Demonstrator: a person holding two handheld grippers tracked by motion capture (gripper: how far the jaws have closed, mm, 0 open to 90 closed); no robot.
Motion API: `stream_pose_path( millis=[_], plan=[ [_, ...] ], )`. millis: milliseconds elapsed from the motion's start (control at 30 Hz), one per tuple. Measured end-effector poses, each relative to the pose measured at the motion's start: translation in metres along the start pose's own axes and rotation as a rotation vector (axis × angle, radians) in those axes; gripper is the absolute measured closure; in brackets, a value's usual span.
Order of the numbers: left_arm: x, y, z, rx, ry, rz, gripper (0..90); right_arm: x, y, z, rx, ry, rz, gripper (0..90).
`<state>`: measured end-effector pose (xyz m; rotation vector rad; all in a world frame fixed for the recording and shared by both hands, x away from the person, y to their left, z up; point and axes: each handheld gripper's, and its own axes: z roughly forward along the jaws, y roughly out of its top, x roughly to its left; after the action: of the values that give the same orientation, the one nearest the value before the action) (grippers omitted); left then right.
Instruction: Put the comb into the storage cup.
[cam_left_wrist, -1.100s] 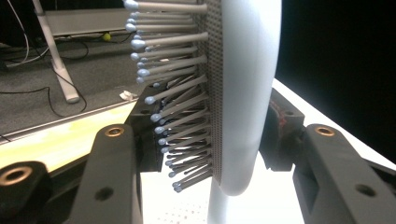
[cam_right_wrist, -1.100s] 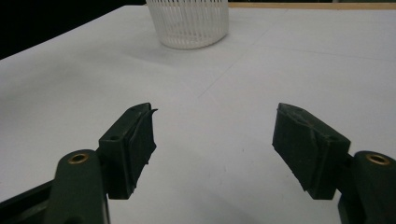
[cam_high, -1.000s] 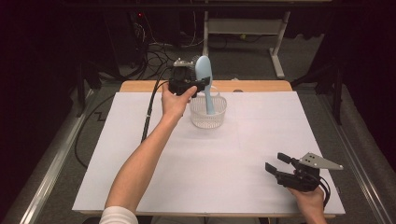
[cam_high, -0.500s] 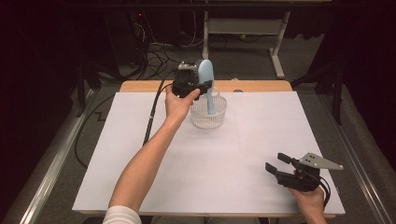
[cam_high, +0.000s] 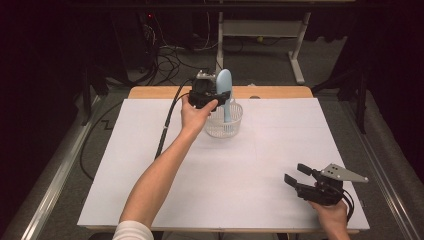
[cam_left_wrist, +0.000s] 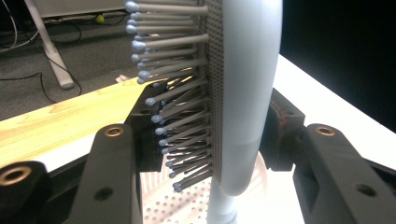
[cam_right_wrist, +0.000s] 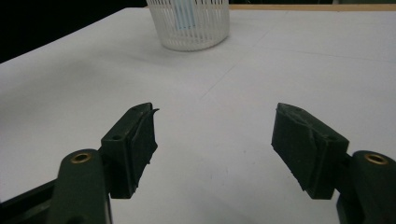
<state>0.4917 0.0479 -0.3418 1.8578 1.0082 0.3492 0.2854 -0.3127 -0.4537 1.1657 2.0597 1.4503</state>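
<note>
My left gripper (cam_high: 212, 96) is clamped on the head of a pale blue hairbrush (cam_high: 225, 92), one jaw against the bristles and the other against the smooth back, as the left gripper view shows (cam_left_wrist: 243, 93). I hold it upright, head up, so the handle points straight down into the white slotted basket (cam_high: 223, 127) that stands toward twelve o'clock on the counter (cam_high: 225, 190), close to its far edge. Gripping high on the head keeps my jaws clear of the basket rim. The handle is already inside the basket; whether its tip touches the bottom I cannot tell. My right gripper (cam_high: 300, 181) rests low at about five o'clock, well apart from the basket, jaws spread with nothing between them (cam_right_wrist: 212, 140). I judge it is parked there to stay out of the way.
</note>
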Motion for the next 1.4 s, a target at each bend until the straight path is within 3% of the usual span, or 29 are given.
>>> stream_pose_path(
  millis=[300, 700, 867, 1400],
  plan=[
    [-0.002, -0.005, 0.008, 0.005, 0.015, 0.02, 50.2, 0.0, 0.0, 0.0, 0.0, 0.002, 0.003, 30.9],
    [0.0, -0.014, 0.019, -0.035, 0.017, -0.002, 50.1, 0.0, 0.0, -0.001, 0.0, 0.005, 0.007, 30.9],
    [-0.006, -0.016, 0.022, -0.026, 0.028, 0.015, 50.0, 0.0, 0.0, 0.0, 0.003, 0.004, 0.006, 30.9],
    [-0.009, -0.017, 0.013, 0.009, 0.047, 0.057, 46.1, 0.001, 0.0, 0.001, 0.012, 0.004, -0.002, 30.9]
  ],
)
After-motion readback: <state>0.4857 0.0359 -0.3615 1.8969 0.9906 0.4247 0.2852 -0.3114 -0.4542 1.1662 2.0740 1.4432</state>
